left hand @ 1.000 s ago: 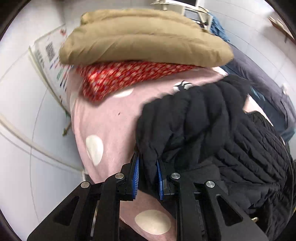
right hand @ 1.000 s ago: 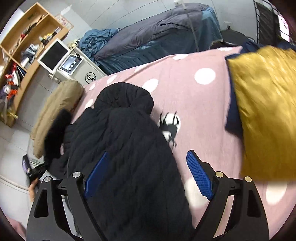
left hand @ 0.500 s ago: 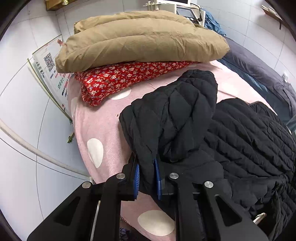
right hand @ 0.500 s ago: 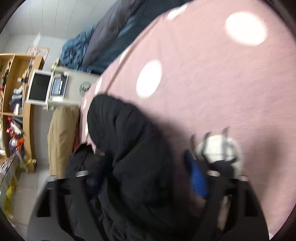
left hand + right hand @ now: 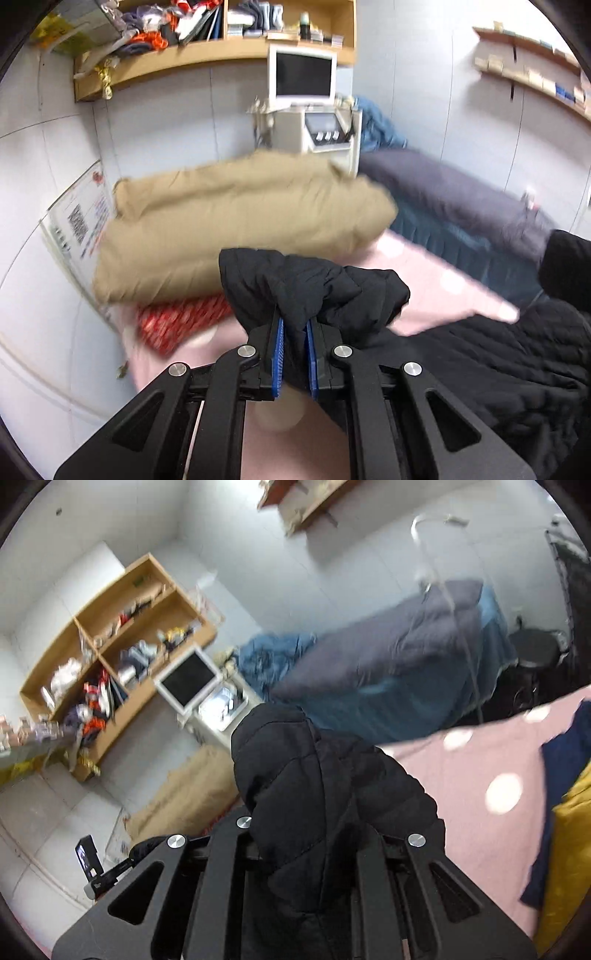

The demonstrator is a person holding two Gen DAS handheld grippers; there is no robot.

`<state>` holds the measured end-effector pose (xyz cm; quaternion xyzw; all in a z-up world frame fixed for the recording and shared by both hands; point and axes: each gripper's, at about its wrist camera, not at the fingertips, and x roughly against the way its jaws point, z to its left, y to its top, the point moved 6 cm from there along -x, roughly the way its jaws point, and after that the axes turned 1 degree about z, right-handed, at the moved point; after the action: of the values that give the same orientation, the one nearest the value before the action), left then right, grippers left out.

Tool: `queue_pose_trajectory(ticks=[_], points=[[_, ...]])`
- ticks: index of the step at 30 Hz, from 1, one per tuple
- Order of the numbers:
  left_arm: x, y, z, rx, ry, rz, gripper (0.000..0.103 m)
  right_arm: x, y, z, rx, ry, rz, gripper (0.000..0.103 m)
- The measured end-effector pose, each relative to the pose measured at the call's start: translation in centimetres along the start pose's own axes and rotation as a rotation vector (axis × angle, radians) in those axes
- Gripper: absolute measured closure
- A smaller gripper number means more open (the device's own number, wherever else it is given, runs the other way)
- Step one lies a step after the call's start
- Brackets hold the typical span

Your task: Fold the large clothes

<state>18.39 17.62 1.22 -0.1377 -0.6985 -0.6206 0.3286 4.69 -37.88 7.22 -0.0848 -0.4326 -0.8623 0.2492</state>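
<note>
Above the pink bedspread [image 5: 436,295], your left gripper [image 5: 294,345] pinches the black jacket [image 5: 314,291]; right gripper [image 5: 306,834] closing on it. Thin bite, slick fabric may slip.

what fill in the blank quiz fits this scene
1. The left gripper is shut on a ____ jacket.
2. The tan pillow lies on a ____ patterned one.
3. The bedspread is pink with ____ dots.

Missing words: black; red; white
</note>
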Motion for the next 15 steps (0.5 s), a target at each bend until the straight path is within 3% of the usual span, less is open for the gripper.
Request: queue_pose_trajectory(ticks=[1,2,3,5,6,9,13,15], points=[[-1.1,0.8,-1.0,-0.008,-0.032,0.031,0.084,1.0,0.8,-0.7,-0.035,-0.008,-0.019,0.088],[-2.1,1.0,-1.7,-0.021,-0.048,0.065,0.068,1.8,1.6,-2.1,-0.083,-0.020,-0.035,0.082],[-3.9,1.1,-2.7,-0.033,-0.057,0.112,0.042,2.3,2.0,-4.3,-0.143,-0.047,-0.043,0.056],[-6.6,0.3,-3.9,-0.021,-0.074,0.169,0.020,2.3,1.4,-7.8,-0.217,-0.152,-0.022,0.012],[-7.7,-0.7,-4.5,-0.007,-0.088,0.203,0.020,2.6,0.2,-10.1,-0.250,-0.255,-0.020,0.012],[-8.5,-4.7,-5.9,0.036,-0.177,0.278,0.017,3.2,-3.8,-13.0,-0.194,-0.429,0.025,0.012],[-6.6,-11.9,-7.8,-0.030,-0.244,0.322,0.014,4.9,-9.9,-12.5,-0.047,-0.482,0.068,0.012],[-5.1,-16.2,-9.5,-0.134,-0.269,0.350,0.014,4.8,-13.9,-9.5,0.126,-0.484,0.126,0.012]])
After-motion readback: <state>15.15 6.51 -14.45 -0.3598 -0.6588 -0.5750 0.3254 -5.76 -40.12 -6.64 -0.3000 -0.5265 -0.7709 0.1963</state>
